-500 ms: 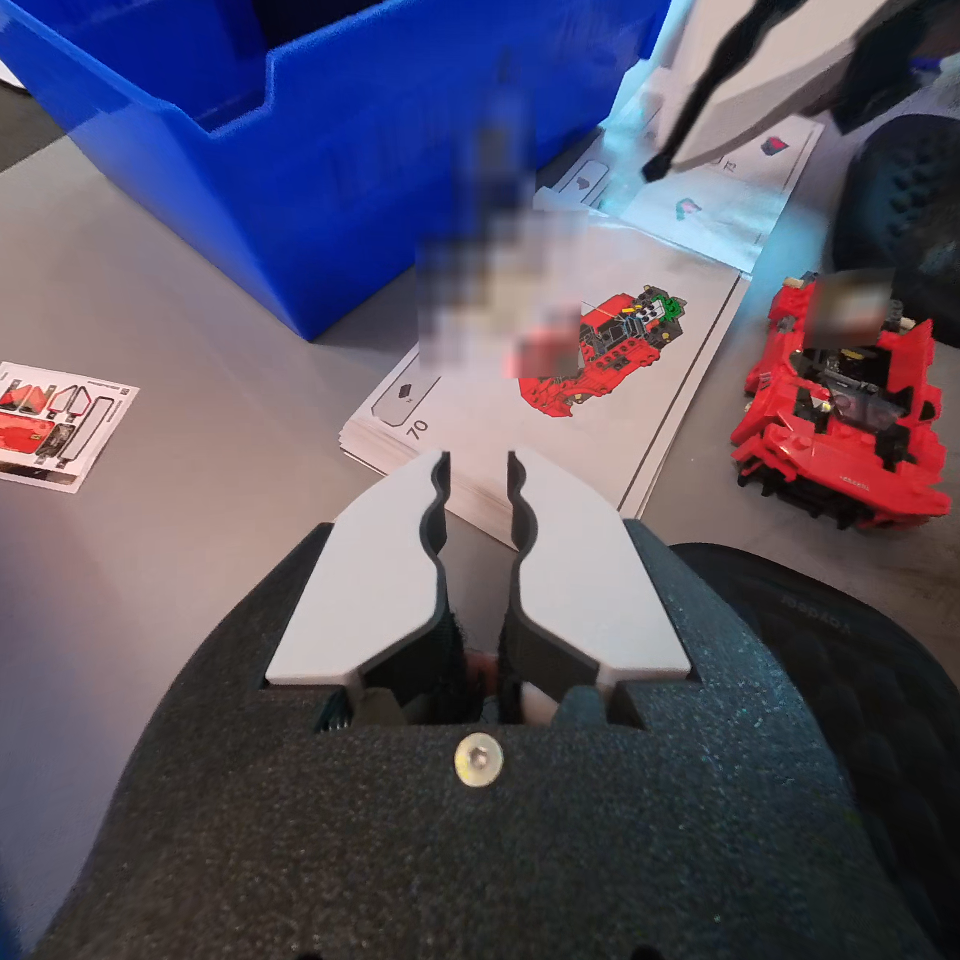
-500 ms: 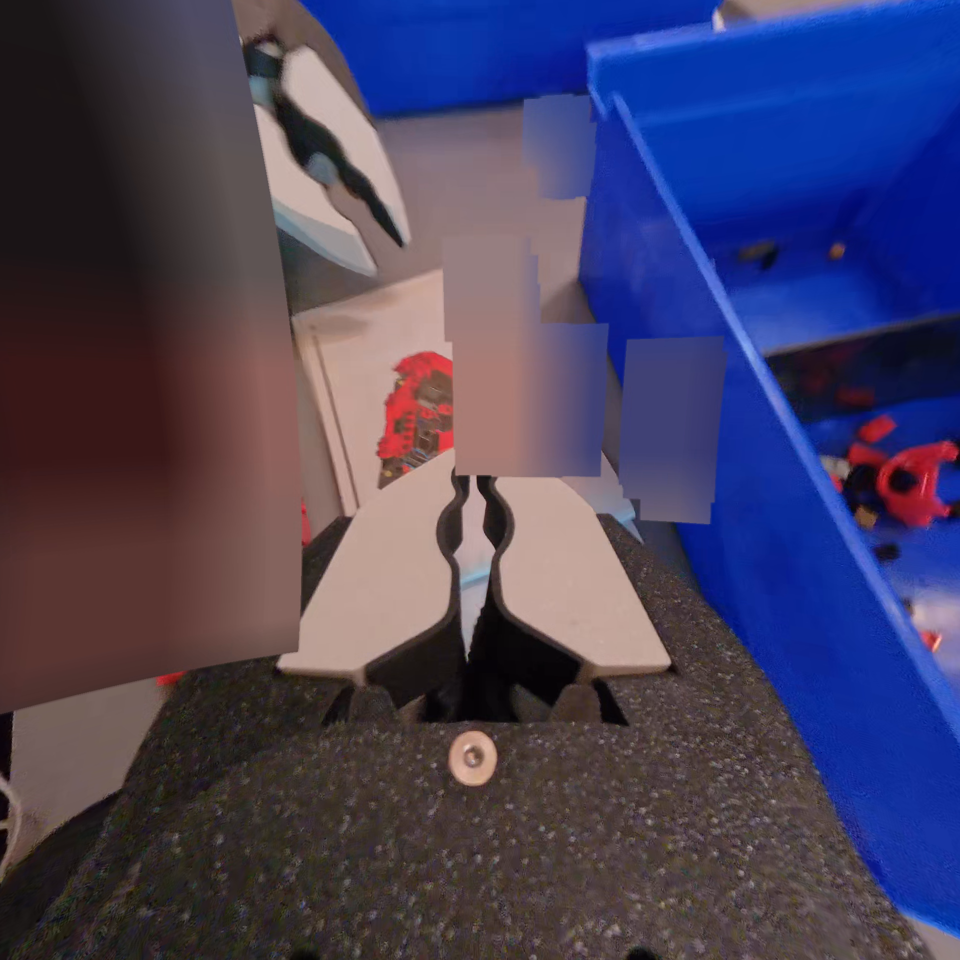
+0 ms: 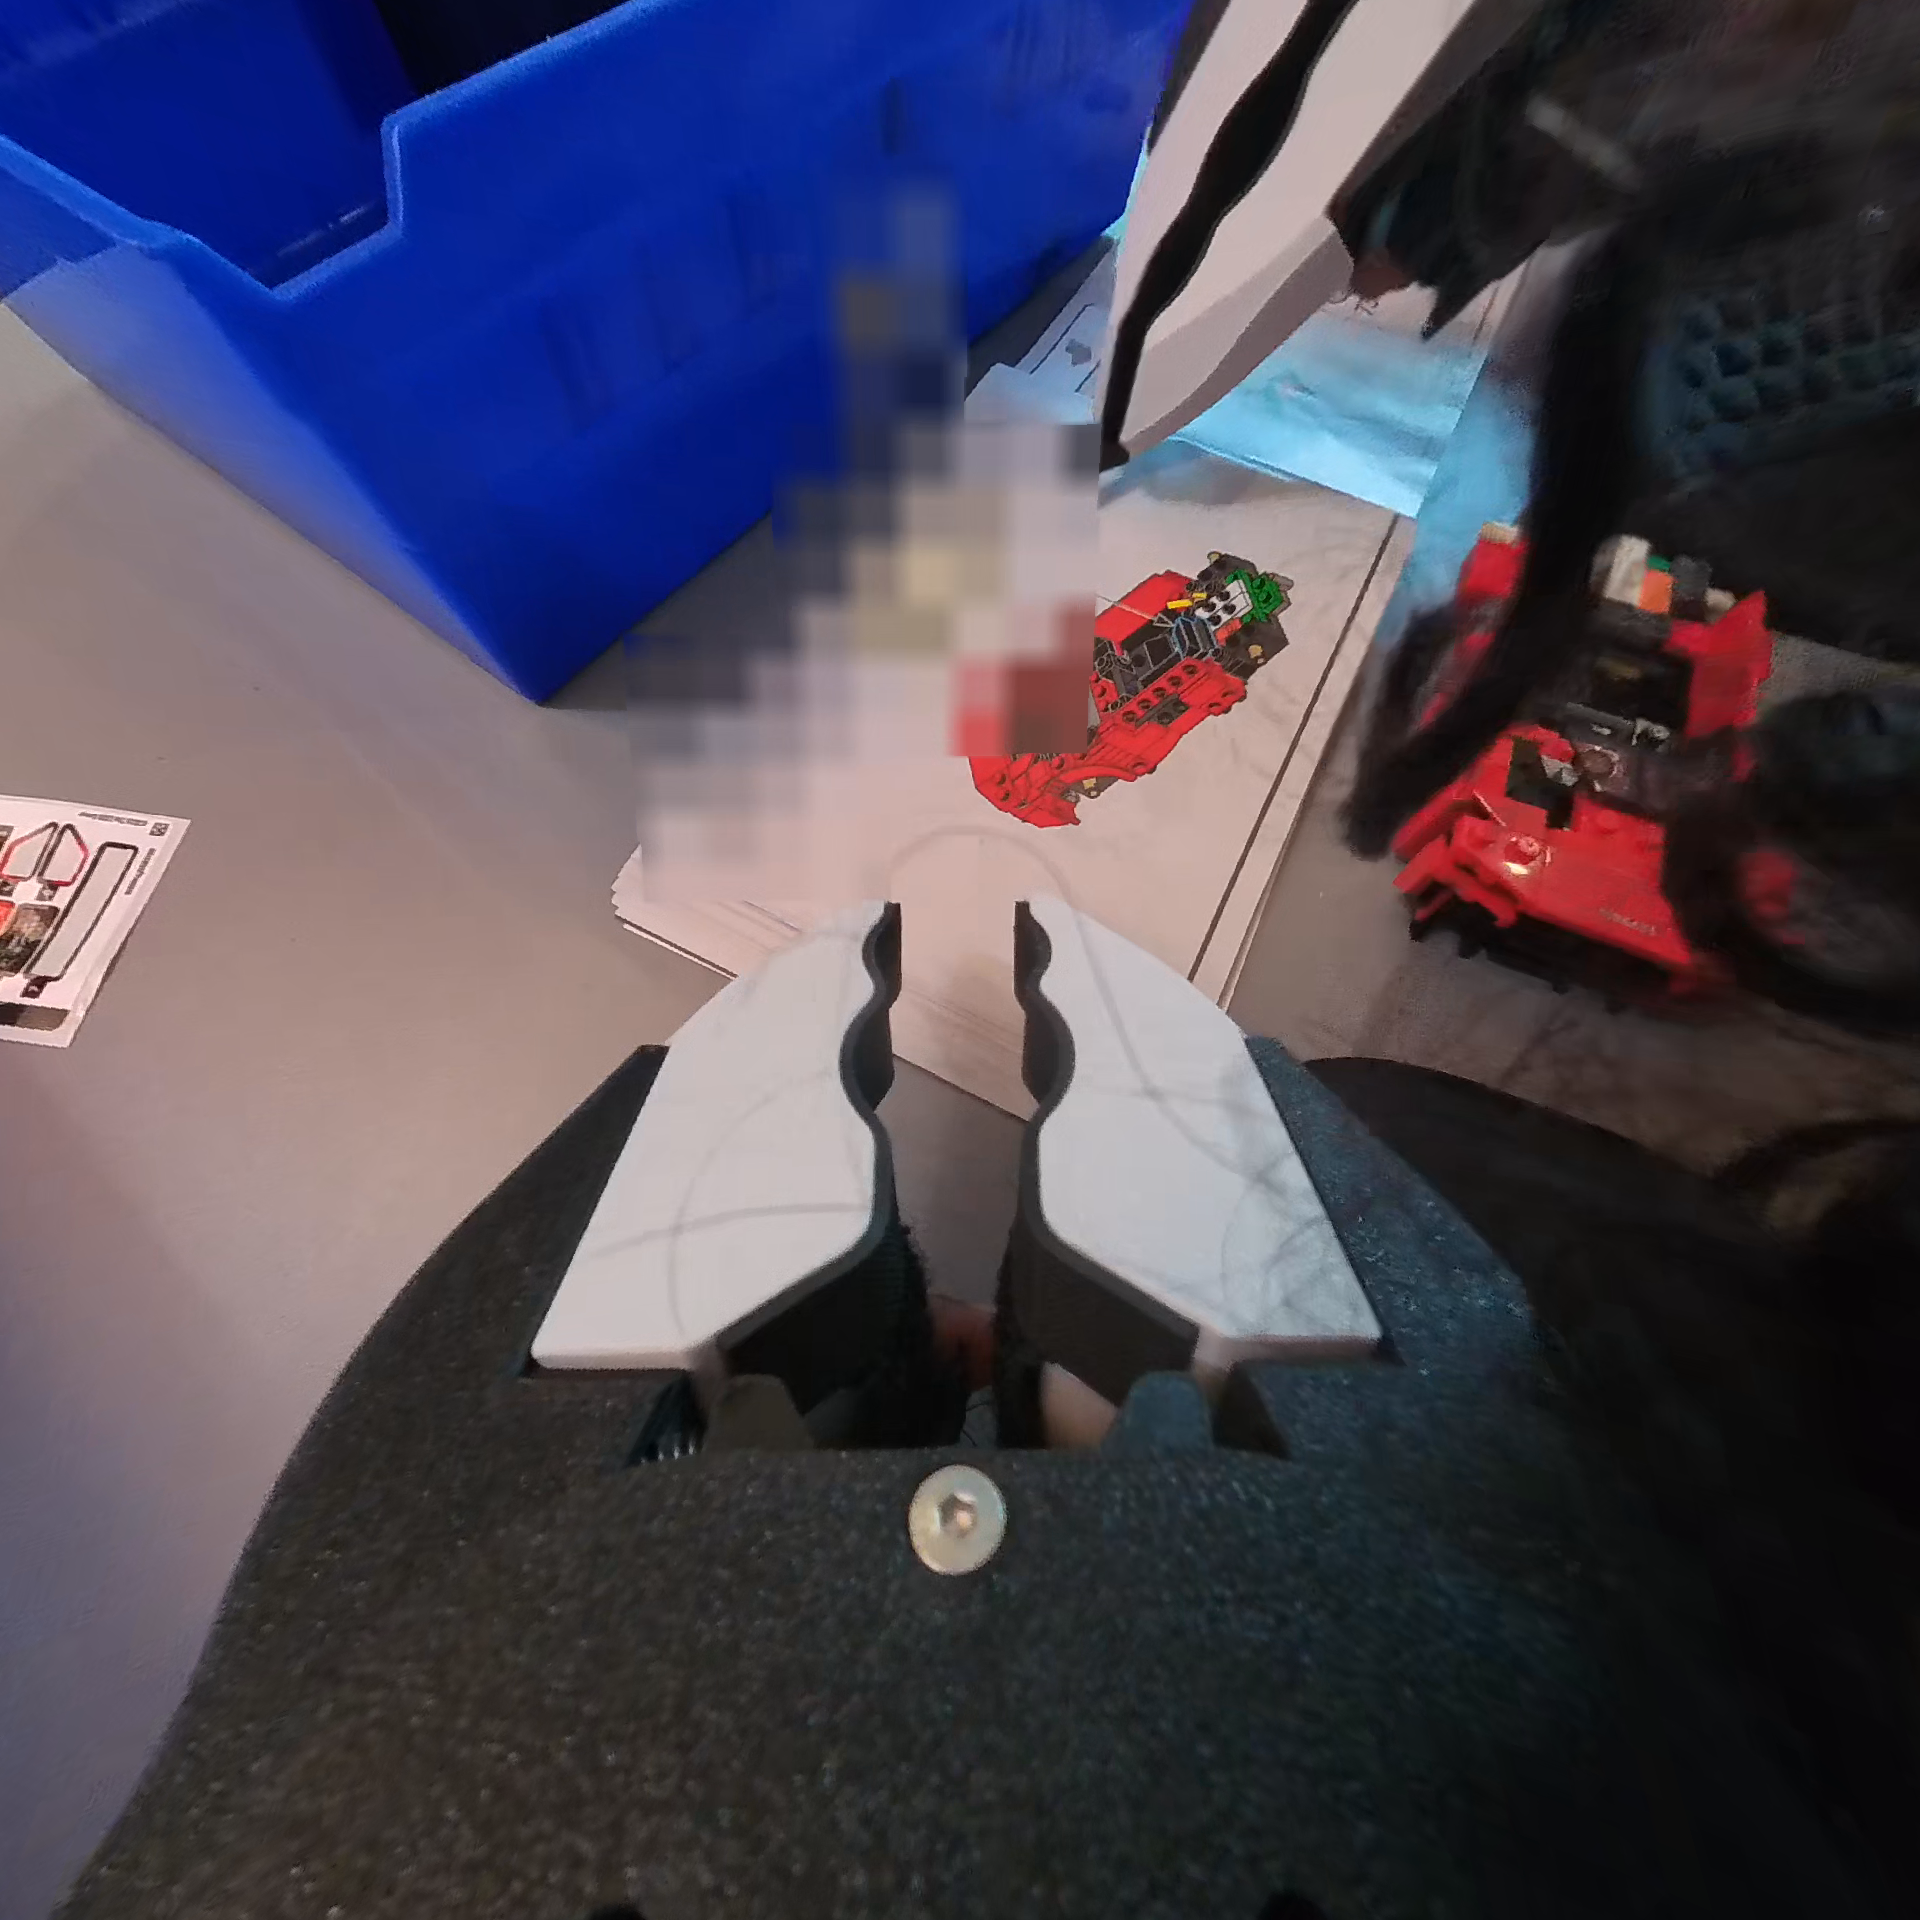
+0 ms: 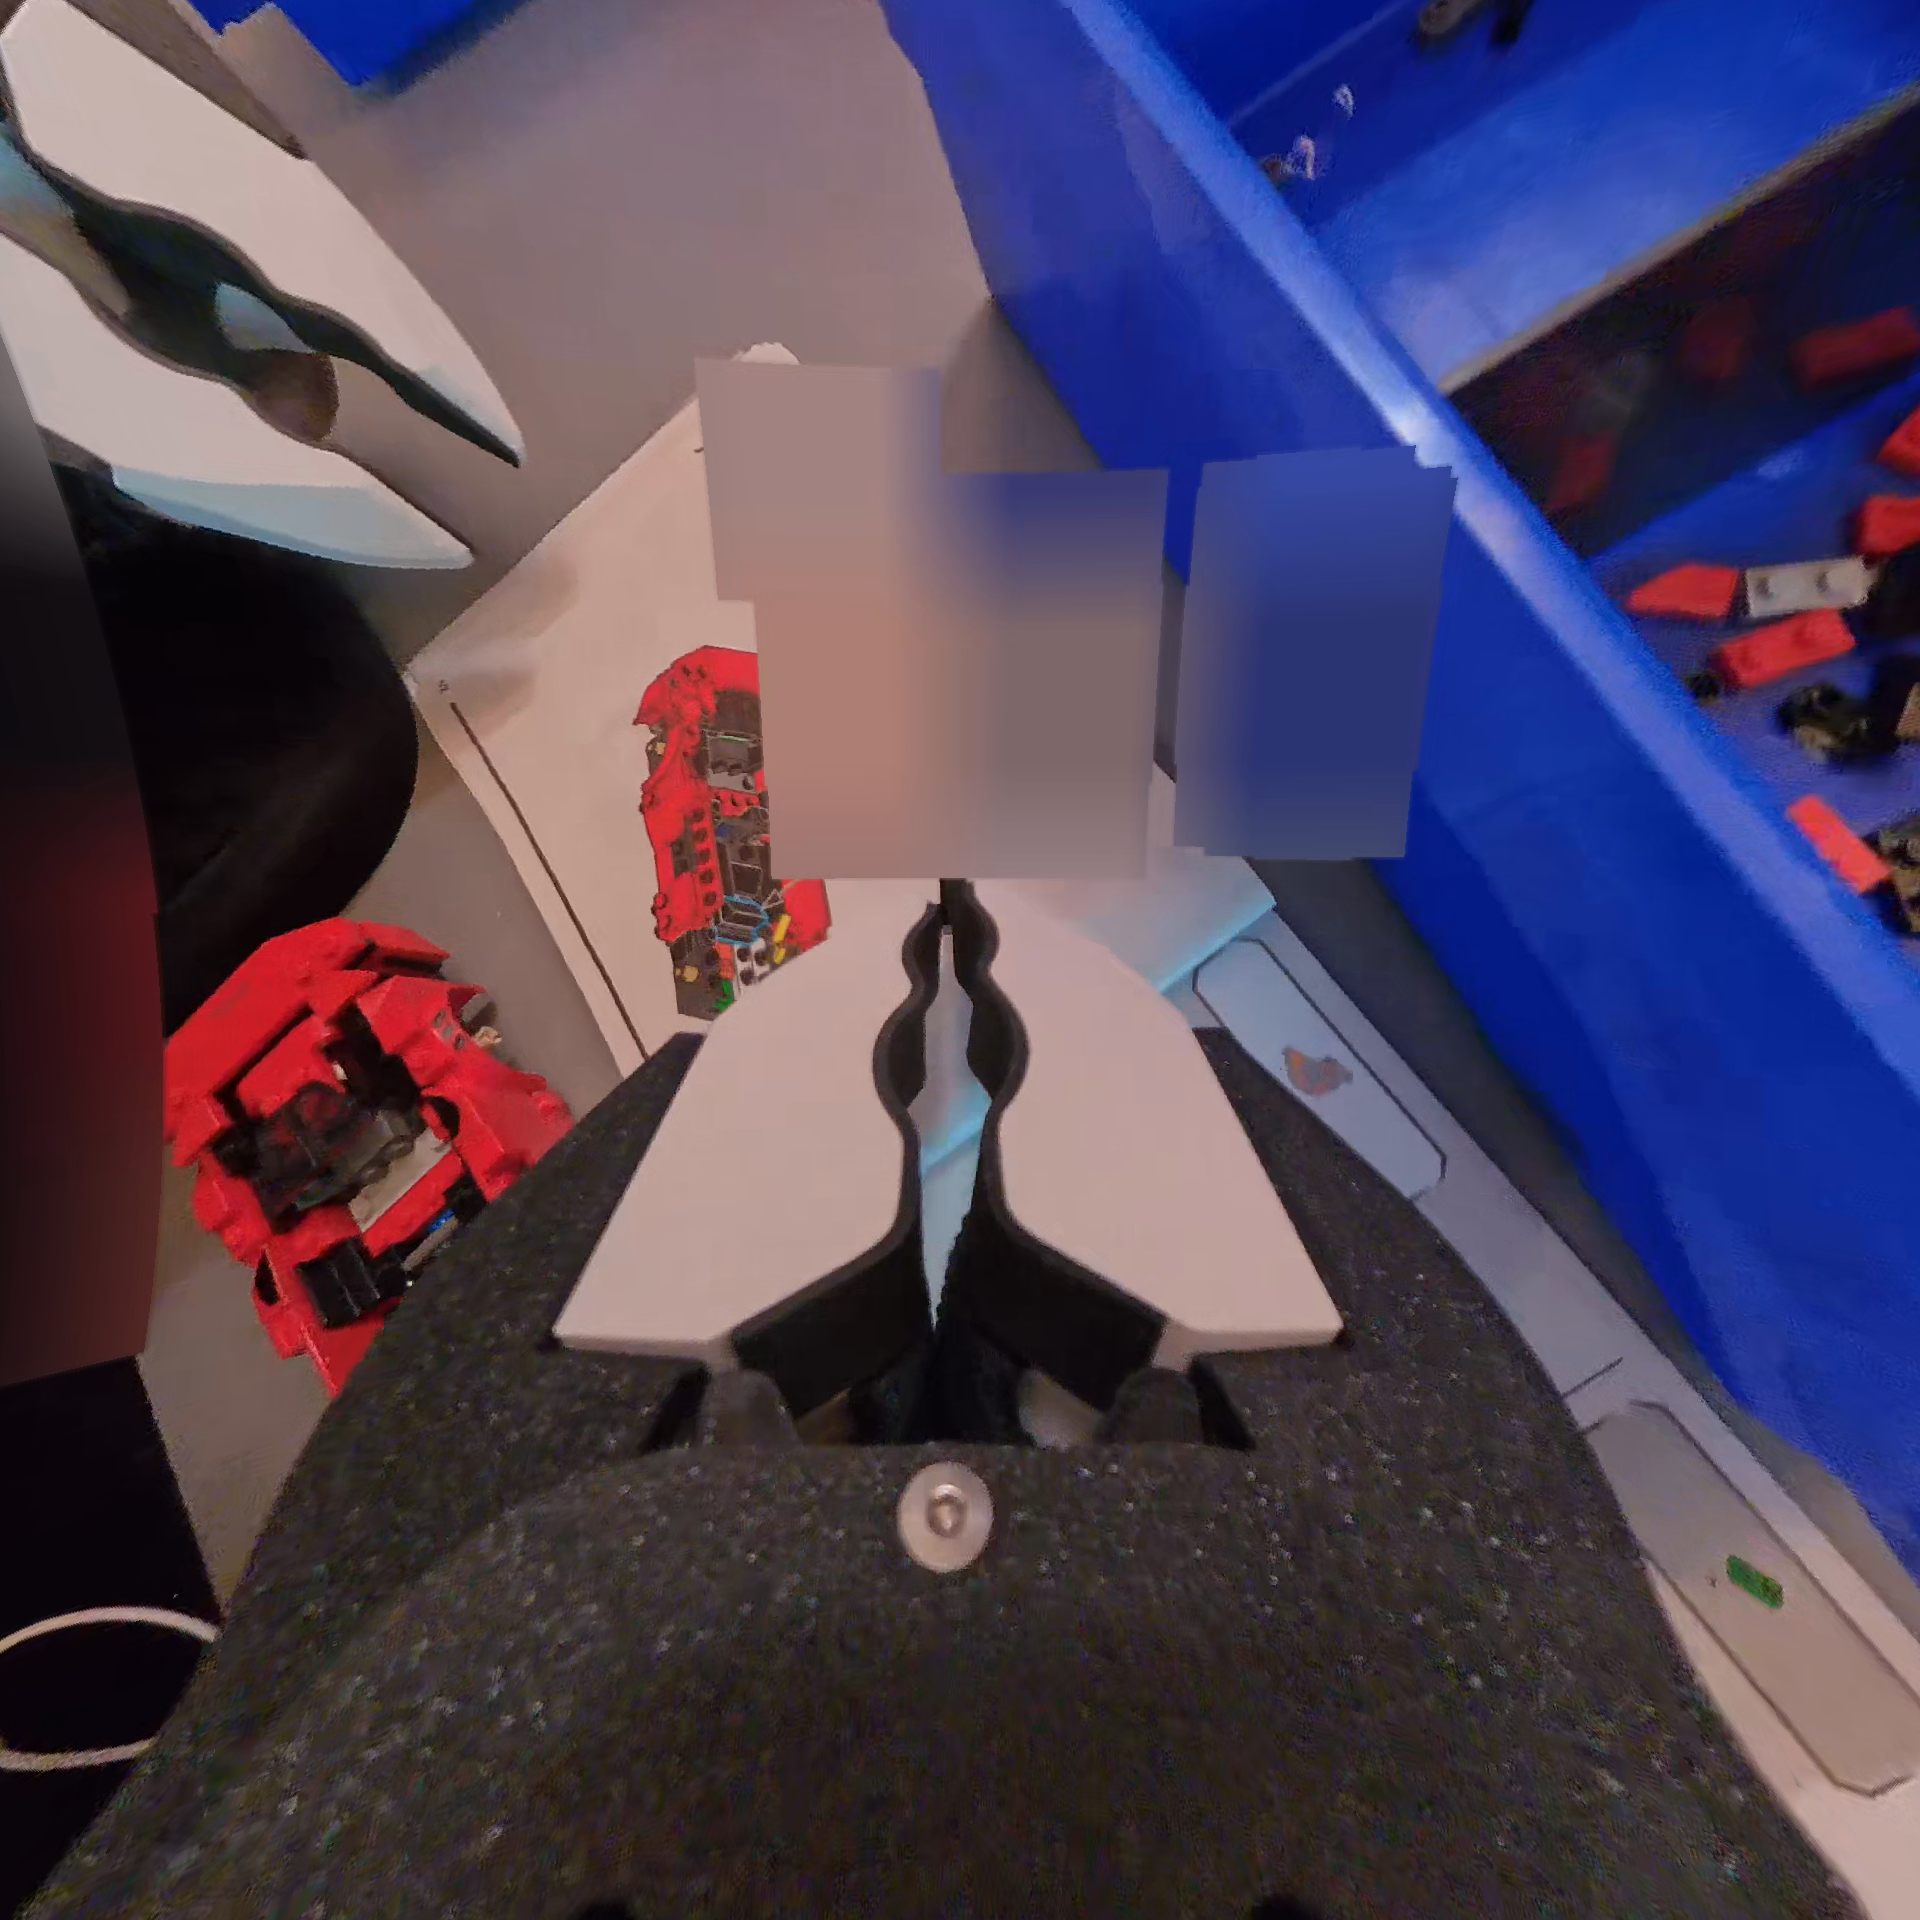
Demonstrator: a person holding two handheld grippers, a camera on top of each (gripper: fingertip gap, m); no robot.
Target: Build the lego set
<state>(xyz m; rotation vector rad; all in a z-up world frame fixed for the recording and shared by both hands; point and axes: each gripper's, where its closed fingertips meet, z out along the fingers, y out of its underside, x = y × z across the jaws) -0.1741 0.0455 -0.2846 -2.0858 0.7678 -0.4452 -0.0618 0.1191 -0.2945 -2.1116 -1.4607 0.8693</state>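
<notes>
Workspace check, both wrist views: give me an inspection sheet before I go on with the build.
Surface: grey table, bare at the left.
Job's things: part-built red car on the table beside the open instruction booklet; loose red and black bricks in the blue bin.
Clutter: sticker sheet flat at the table's left edge.
Grippers: left gripper open, empty, above the booklet's near edge; right gripper shut, with a thin dark piece showing at the tips, mostly hidden by a blurred patch.
Cables: a white loop at lower left in the right wrist view, too little shown to identify.
Surroundings: a second blue bin at the far edge.
</notes>
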